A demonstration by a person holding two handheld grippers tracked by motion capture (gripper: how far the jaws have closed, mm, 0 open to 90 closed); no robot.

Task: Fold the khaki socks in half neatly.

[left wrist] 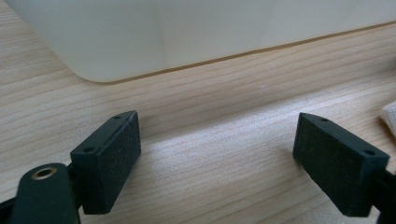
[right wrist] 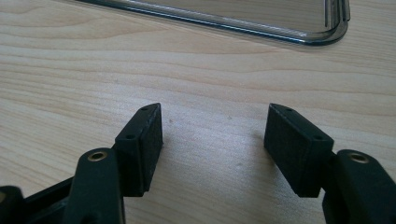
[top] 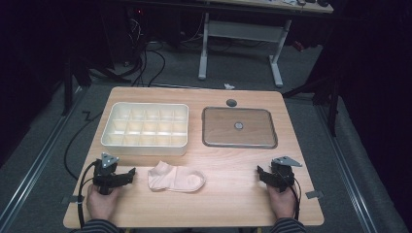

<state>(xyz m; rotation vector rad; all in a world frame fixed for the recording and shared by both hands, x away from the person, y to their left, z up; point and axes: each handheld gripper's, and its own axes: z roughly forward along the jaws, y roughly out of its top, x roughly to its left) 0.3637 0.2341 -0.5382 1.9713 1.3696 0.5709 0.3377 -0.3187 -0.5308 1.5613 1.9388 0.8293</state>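
A pale pink sock (top: 175, 177) lies flat on the wooden table near its front edge, left of centre. My left gripper (top: 130, 174) rests on the table just left of the sock, open, with bare wood between its jaws (left wrist: 217, 156); the sock's edge (left wrist: 388, 116) peeks in at the right of the left gripper view. My right gripper (top: 260, 172) sits at the front right, open and holding nothing (right wrist: 215, 135), well apart from the sock.
A white divided organiser box (top: 145, 127) with several cells stands at the back left, its wall (left wrist: 187, 32) close ahead of the left gripper. A clear lid (top: 239, 127) lies flat at the back right, its rim (right wrist: 299, 35) ahead of the right gripper.
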